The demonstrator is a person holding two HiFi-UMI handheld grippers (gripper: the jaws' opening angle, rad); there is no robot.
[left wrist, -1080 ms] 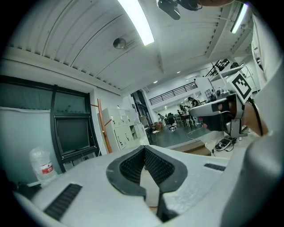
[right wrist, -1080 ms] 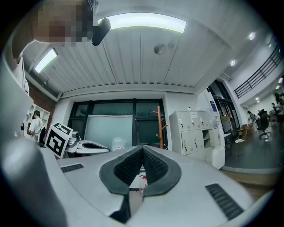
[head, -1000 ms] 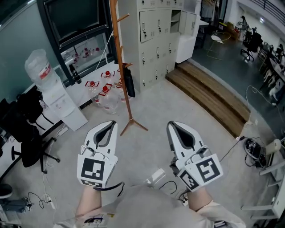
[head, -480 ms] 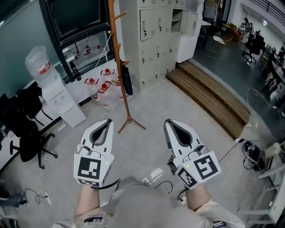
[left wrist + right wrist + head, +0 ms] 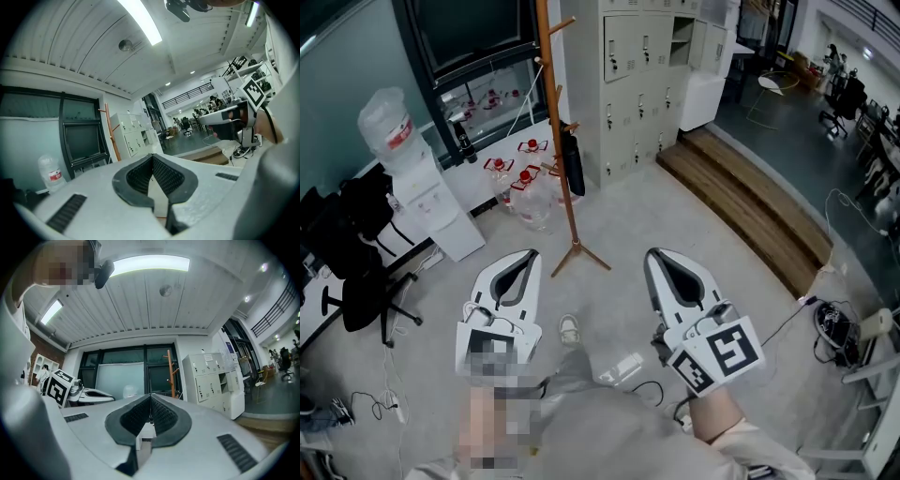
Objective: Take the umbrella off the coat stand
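Observation:
A black folded umbrella [image 5: 573, 165] hangs from a low peg of the orange wooden coat stand [image 5: 555, 112], which stands on the floor ahead of me. Both grippers are held level, well short of the stand and apart from it. My left gripper [image 5: 529, 254] is shut and holds nothing; its jaws meet at the tip [image 5: 152, 157]. My right gripper [image 5: 660, 254] is shut and empty too [image 5: 150, 397]. The stand's pole shows in the left gripper view [image 5: 109, 136] and in the right gripper view [image 5: 171, 373]. I cannot make out the umbrella in either gripper view.
A water dispenser [image 5: 398, 159] stands at the left, with water jugs [image 5: 525, 192] on the floor by the stand's base. Grey lockers [image 5: 642, 75] are behind the stand. A wooden step [image 5: 750, 202] runs at the right. A black chair [image 5: 352, 281] and floor cables [image 5: 834, 328] lie at the sides.
A shoe has come into view on the floor between the grippers. Both grippers stay shut and keep about the same distance from the stand.

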